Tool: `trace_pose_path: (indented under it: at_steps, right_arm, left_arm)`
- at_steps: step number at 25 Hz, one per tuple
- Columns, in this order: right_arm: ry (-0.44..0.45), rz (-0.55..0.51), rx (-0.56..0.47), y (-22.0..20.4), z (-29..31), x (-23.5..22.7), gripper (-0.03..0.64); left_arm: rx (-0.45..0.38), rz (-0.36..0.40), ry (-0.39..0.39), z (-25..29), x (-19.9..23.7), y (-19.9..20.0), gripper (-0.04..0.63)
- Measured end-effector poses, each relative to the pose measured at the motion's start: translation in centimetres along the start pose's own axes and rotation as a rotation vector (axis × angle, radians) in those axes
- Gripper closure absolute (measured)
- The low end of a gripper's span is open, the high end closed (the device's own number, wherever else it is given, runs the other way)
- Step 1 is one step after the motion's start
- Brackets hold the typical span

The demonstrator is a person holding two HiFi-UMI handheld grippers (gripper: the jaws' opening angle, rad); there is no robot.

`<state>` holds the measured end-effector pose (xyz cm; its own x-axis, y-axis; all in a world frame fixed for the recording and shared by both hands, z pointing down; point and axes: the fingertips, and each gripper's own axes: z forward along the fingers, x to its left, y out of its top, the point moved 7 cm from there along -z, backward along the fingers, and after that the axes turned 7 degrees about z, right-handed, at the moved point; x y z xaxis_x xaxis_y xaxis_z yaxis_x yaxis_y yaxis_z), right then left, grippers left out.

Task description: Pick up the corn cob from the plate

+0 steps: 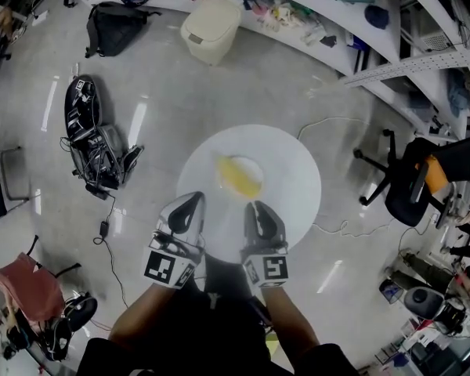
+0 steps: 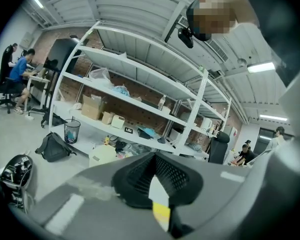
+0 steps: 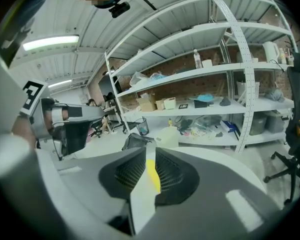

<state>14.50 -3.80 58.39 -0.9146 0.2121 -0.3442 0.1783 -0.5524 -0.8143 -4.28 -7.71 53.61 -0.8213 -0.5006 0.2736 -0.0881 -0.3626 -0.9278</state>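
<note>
A yellow corn cob (image 1: 239, 176) lies on a small white plate (image 1: 254, 165) near the middle of a round white table (image 1: 298, 171). Both grippers hover at the table's near edge, just short of the cob. My left gripper (image 1: 193, 200) has its black jaws together at the tips, with nothing held. My right gripper (image 1: 255, 207) stands open by a narrow slit, empty. In the left gripper view, a thin wedge between the pads of the left gripper (image 2: 155, 176) shows the corn cob (image 2: 161, 214). In the right gripper view, the corn cob (image 3: 153, 176) shows through the gap of the right gripper (image 3: 151, 154).
On the floor around the table are a black backpack (image 1: 113, 26), a beige lidded bin (image 1: 210, 31), a heap of black gear (image 1: 90, 135) and a black office chair (image 1: 407, 180). White shelving (image 1: 298, 10) with clutter runs along the back. A cable (image 1: 337, 225) trails to the right.
</note>
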Motion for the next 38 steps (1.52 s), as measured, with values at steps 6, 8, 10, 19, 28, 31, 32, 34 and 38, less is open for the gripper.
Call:
trace_pose_path:
  at_steps: [6, 8, 10, 19, 28, 31, 32, 34, 38]
  right_arm:
    - [-0.007, 0.010, 0.060, -2.0, 1.4, -1.0, 0.505]
    - [0.003, 0.009, 0.072, -2.3, 1.9, -1.2, 0.491]
    - [0.014, 0.006, 0.080, -2.4, 2.5, -1.4, 0.471]
    - [0.056, -0.068, 0.184, -4.6, 5.6, -2.9, 0.376]
    - [0.109, -0.123, 0.263, -6.0, 8.5, -3.3, 0.311]
    - [0.143, -0.164, 0.258, -6.5, 9.4, -3.2, 0.299]
    - [0.151, -0.174, 0.269, -6.6, 9.7, -3.2, 0.293]
    - [0.161, -0.188, 0.298, -6.9, 10.1, -3.3, 0.281]
    - [0.180, -0.222, 0.324, -7.4, 11.1, -3.5, 0.270]
  left_arm:
    - [0.012, -0.014, 0.008, 1.2, 0.9, -1.1, 0.594]
    - [0.018, -0.019, 0.005, 1.6, 0.8, -1.5, 0.594]
    - [0.026, -0.024, 0.004, 1.9, 0.8, -1.9, 0.594]
    - [0.041, -0.039, 0.012, 3.0, 1.5, -3.6, 0.594]
    - [0.047, -0.083, 0.015, 3.4, 1.9, -4.7, 0.594]
    - [0.063, -0.087, 0.027, 3.4, 2.0, -5.2, 0.594]
    - [0.070, -0.086, 0.032, 3.4, 2.1, -5.4, 0.594]
    - [0.070, -0.078, 0.033, 3.4, 2.1, -5.6, 0.594]
    - [0.072, -0.092, 0.036, 3.5, 2.2, -6.0, 0.594]
